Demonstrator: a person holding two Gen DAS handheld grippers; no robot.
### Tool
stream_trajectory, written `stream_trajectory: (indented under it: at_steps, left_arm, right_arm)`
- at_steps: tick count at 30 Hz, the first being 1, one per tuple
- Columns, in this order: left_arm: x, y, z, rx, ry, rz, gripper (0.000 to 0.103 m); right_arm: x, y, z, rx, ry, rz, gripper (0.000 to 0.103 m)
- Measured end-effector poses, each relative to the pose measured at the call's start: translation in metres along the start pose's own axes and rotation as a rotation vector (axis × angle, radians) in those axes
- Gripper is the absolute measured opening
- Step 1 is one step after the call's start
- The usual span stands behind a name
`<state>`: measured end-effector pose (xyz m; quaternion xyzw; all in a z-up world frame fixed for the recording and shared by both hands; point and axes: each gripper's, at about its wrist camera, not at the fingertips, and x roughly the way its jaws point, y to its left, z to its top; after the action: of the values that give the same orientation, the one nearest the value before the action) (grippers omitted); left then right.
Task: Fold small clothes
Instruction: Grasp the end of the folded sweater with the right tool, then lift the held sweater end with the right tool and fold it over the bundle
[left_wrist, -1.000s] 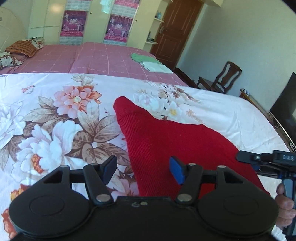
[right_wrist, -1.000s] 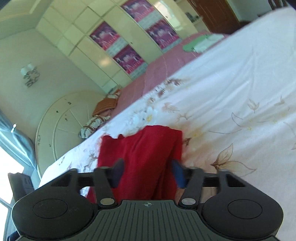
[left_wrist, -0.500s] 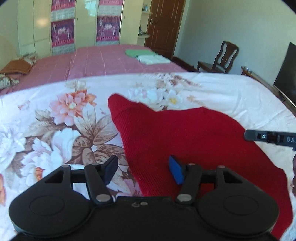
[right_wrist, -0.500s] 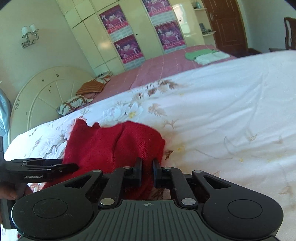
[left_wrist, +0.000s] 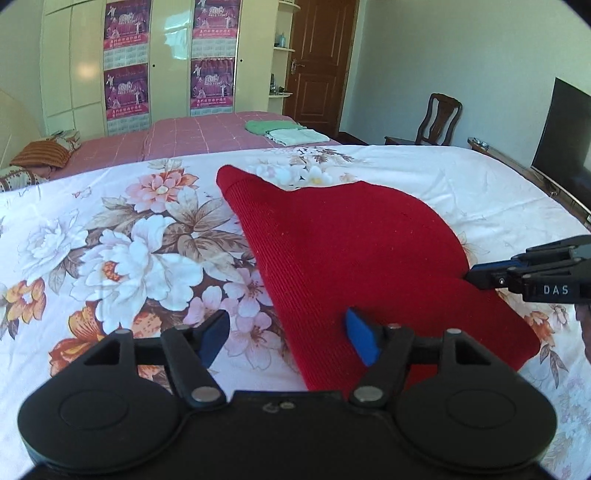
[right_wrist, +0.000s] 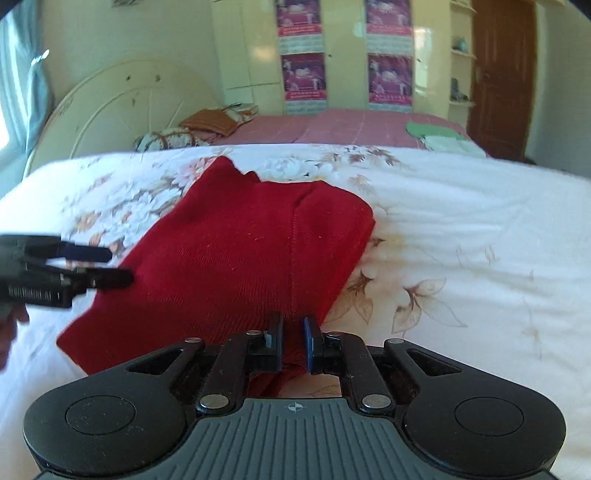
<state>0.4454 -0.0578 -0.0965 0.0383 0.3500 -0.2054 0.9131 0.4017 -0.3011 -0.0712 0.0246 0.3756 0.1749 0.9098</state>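
A red knit garment (left_wrist: 351, 240) lies spread on the floral bed sheet (left_wrist: 110, 240). My left gripper (left_wrist: 286, 332) hovers low over the garment's near left edge. Its jaws are opening, and that edge runs beneath the gap with neither pad touching it. In the right wrist view my right gripper (right_wrist: 293, 328) is shut on the near edge of the red garment (right_wrist: 240, 258), with cloth bunched between the pads. The right gripper (left_wrist: 480, 275) also shows at the garment's right side in the left wrist view. The left gripper (right_wrist: 118, 266) reaches in from the left.
Folded green and white clothes (left_wrist: 284, 131) lie on the pink bedspread behind. Pillows (left_wrist: 44, 155) sit at the far left by the headboard. A wooden chair (left_wrist: 439, 118) and a dark screen (left_wrist: 565, 129) stand to the right. Wardrobes and a door line the back wall.
My right gripper went from open to shut on the garment's edge and rolled to level. My left jaws spread wider. Both views shifted sideways across the bed.
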Motion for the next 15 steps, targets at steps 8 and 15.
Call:
stream_trajectory:
  at_steps: [8,15]
  left_arm:
    - [-0.042,-0.011,-0.016,0.023,0.006,-0.025,0.058]
    - [-0.032,-0.013,-0.038,0.009,0.071,-0.011,0.059]
  right_arm:
    - [-0.056,0.022,0.007,-0.045,-0.082,0.022,0.009]
    - [-0.038,0.057,-0.03,-0.21,0.043,0.015,0.009]
